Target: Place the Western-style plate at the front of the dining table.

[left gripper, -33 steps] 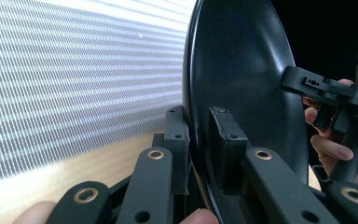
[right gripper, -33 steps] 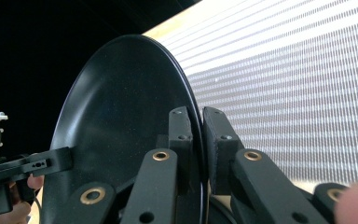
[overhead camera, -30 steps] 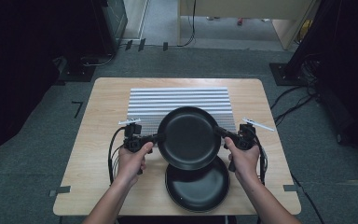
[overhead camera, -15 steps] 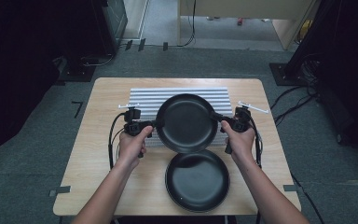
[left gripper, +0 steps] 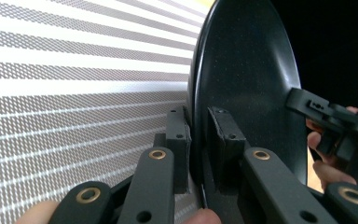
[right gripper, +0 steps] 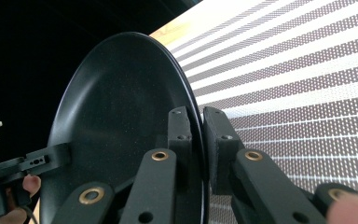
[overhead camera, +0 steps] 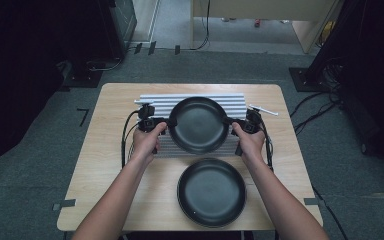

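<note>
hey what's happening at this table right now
A person is carrying a black plate with two hand-held grippers. The left claw is clamped on the plate's left rim and the right claw on its right rim, each with one jaw on either face of the rim. The plate is held above a white ribbed mat at the far side of the wooden table. A second black plate lies flat on the table nearer the person, untouched.

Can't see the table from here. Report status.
Left gripper and right gripper shut on opposite rims of the upper black plate, above the ribbed rack. Second plate lies nearer. Nothing blocking.
</note>
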`<state>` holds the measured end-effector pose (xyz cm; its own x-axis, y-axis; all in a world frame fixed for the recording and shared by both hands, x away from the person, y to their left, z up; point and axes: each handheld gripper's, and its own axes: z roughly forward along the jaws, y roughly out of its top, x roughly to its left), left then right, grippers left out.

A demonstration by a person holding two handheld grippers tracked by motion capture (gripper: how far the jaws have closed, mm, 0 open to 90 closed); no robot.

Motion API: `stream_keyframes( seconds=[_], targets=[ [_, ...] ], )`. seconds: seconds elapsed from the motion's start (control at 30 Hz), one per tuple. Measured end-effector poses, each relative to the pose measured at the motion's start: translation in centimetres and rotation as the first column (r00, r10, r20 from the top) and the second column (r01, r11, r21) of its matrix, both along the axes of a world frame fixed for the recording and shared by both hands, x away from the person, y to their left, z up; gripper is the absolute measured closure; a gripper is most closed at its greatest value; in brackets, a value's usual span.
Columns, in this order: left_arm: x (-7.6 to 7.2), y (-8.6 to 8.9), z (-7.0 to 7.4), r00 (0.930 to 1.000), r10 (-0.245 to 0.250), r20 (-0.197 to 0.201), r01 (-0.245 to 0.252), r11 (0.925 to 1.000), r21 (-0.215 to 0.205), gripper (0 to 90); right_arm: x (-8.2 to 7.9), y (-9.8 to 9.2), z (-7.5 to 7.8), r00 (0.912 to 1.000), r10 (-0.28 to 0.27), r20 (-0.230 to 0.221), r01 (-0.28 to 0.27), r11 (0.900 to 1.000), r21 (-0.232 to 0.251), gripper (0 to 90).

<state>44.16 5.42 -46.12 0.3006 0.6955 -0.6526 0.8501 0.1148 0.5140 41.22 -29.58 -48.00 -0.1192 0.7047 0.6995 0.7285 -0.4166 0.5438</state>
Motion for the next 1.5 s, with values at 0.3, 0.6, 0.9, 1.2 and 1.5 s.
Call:
stream_keyframes(
  seconds=[0.3,0.6,0.9,1.2,1.5],
  targets=[
    [2.7,-0.5,-1.3,0.9991,0.025,-0.034,-0.024,0.9994,0.026,79.8,1.2,0.3,-2.0,0.9975,-0.056,-0.044,0.057,0.998,0.038,82.6],
    [4.9,-0.6,-2.6,0.9961,0.023,-0.085,-0.021,0.9994,0.029,79.0,1.7,0.4,-3.2,0.9930,-0.097,-0.068,0.099,0.995,0.030,83.7],
    [5.9,0.6,-3.1,0.9884,0.084,-0.127,-0.079,0.9961,0.039,78.7,1.8,1.8,-3.9,0.9920,-0.078,-0.099,0.083,0.996,0.043,84.5],
    [6.9,0.8,-3.8,0.9824,0.087,-0.165,-0.084,0.9961,0.027,78.8,2.2,2.3,-4.5,0.9900,-0.101,-0.099,0.104,0.994,0.025,84.0],
    [7.1,0.6,-4.3,0.9805,0.119,-0.156,-0.110,0.9919,0.063,77.4,2.3,2.5,-4.9,0.9927,-0.084,-0.087,0.085,0.996,0.007,83.2]
  ],
)
